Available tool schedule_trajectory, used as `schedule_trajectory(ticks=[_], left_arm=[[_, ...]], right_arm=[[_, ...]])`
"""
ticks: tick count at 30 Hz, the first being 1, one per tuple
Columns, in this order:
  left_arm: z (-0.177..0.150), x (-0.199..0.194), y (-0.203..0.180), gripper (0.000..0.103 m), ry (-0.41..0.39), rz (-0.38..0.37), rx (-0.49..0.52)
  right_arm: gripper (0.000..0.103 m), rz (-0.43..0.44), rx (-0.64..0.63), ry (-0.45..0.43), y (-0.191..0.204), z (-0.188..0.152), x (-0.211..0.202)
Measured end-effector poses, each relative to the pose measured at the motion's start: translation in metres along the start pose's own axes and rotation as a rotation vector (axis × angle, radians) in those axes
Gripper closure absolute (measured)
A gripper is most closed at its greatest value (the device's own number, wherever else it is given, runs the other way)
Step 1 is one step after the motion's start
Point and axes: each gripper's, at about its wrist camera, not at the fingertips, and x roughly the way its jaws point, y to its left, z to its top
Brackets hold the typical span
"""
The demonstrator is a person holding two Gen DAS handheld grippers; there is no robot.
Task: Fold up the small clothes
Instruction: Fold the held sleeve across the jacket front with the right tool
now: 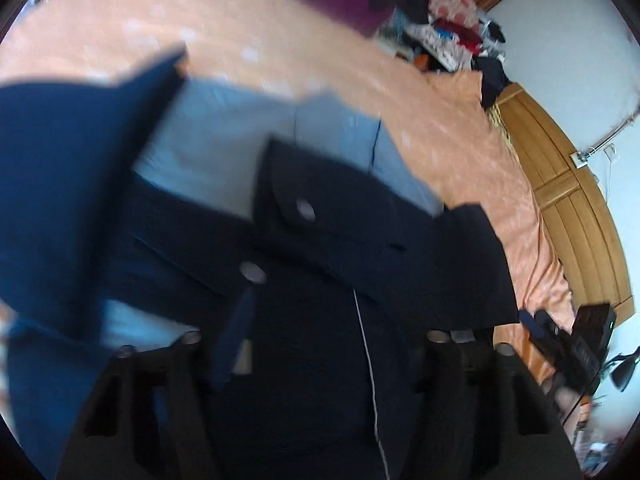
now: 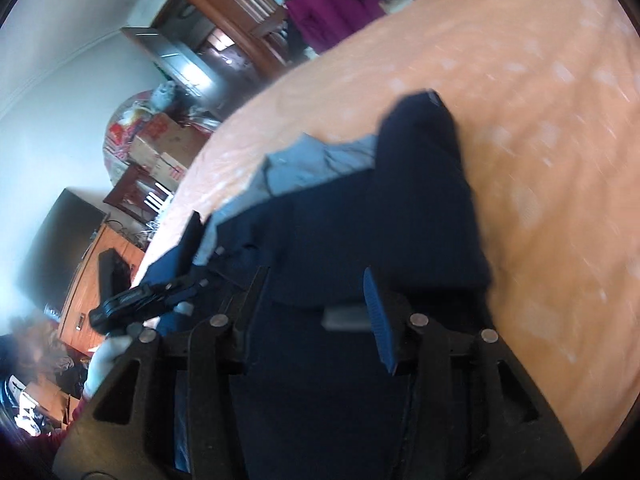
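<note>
My left tongs [image 1: 320, 344] and my right tongs [image 2: 316, 320] each have dark navy cloth filling the gap between their arms; whether they are clamped on it I cannot tell, as the tips are hidden. The shorts [image 1: 340, 216], navy with a pale blue lining and a buttoned pocket flap [image 1: 306, 208], hang over the orange bed [image 1: 280, 40]. In the right view my other hand [image 2: 104, 360] shows at near left. Far left, red boxes [image 2: 156, 132] carry print too blurred to read.
</note>
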Motion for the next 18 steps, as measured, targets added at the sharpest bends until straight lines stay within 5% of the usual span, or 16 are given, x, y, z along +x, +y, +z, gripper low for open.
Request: schedule_trajectory(ticks=[9, 18], left_arm=[[0.006, 0.035, -0.008, 0.042, -0.042, 0.058, -0.073], [0.014, 0.044, 0.000, 0.037, -0.144, 0.030, -0.199]], right_arm=[[0.057, 0.048, -0.005, 0.068, -0.002, -0.018, 0.025], [0.056, 0.066, -0.003, 0.094, -0.010, -0.033, 0.023]])
